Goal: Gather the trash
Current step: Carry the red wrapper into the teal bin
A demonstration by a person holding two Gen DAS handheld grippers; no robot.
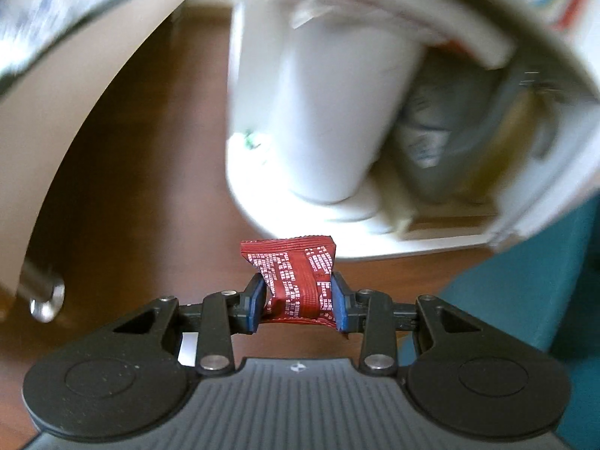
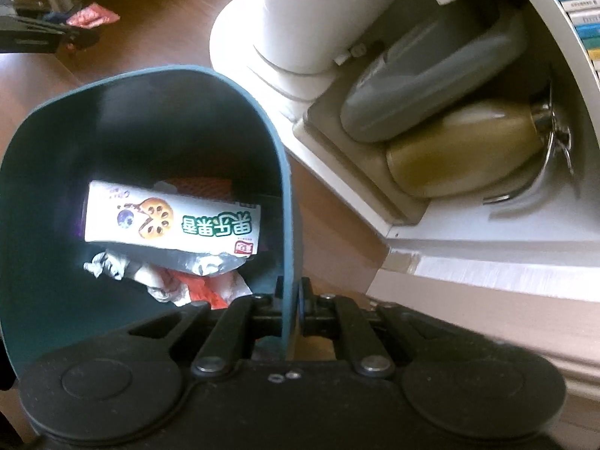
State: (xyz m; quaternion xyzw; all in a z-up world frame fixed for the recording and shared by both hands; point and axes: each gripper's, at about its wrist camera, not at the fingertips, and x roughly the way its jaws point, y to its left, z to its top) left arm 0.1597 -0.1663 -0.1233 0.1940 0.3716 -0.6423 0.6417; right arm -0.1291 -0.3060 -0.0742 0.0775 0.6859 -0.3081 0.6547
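In the left wrist view my left gripper [image 1: 296,294] is shut on a crumpled red wrapper [image 1: 292,270] with white print, which sticks out above the blue pads over the wooden floor. The teal trash bin [image 1: 525,281] shows at the right edge. In the right wrist view my right gripper [image 2: 296,302] is shut on the bin's rim [image 2: 287,187], one finger inside and one outside. Inside the bin lie a white snack box [image 2: 172,221] and crumpled wrappers [image 2: 168,281]. The left gripper [image 2: 71,28] with the red wrapper [image 2: 93,17] appears far at the top left.
A white cylinder on a round white base [image 2: 311,18] stands beyond the bin. Beside it a low white shelf [image 2: 487,232] holds a grey case [image 2: 431,86] and a yellowish bottle [image 2: 461,153]. A metal furniture leg [image 1: 45,296] stands at the left on the brown wooden floor.
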